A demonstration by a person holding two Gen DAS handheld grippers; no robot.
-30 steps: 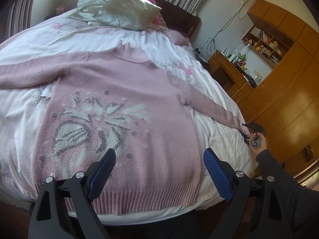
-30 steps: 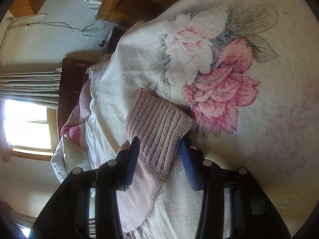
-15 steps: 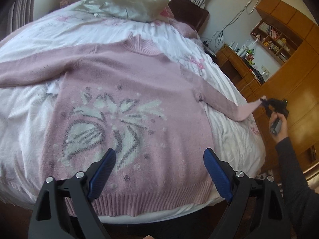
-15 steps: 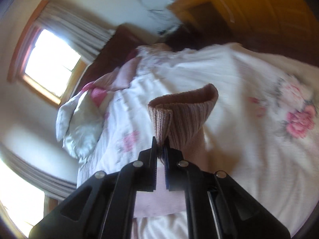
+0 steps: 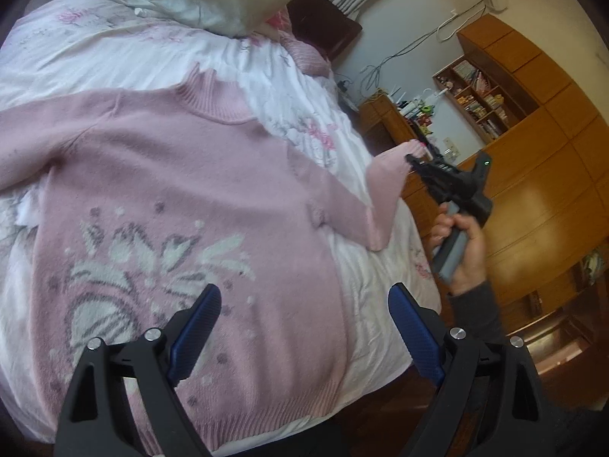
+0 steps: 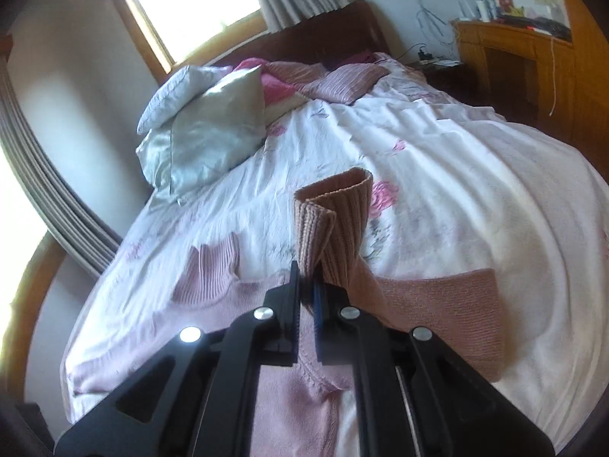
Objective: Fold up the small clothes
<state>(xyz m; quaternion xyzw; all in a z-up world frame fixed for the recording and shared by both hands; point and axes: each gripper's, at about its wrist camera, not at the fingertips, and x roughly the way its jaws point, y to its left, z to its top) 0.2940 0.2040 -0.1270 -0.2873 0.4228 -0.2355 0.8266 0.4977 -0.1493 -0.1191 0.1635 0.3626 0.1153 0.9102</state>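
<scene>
A pink knitted sweater (image 5: 182, 198) with a white and grey flower pattern lies flat, front up, on the white bed. Its right sleeve (image 5: 384, 186) is lifted off the bed, and my right gripper (image 5: 413, 162) is shut on the ribbed cuff (image 6: 335, 217), which stands up past the fingertips in the right wrist view. The sleeve bends upward from the elbow. My left gripper (image 5: 304, 327) hangs open above the sweater's lower right part, with nothing between its blue pads. The left sleeve runs out of the left wrist view at the left edge.
Silver pillows (image 5: 213, 0) and a pink striped blanket (image 6: 342, 80) lie at the head of the bed by the dark headboard. Wooden wardrobes (image 5: 540, 160) and a cluttered desk (image 5: 396, 118) stand to the right of the bed. A hand (image 5: 462, 251) holds the right gripper.
My right gripper closed on the cuff at the bed's edge, then lifted it and carried it inward over the bed. The left gripper moved forward over the sweater, staying open.
</scene>
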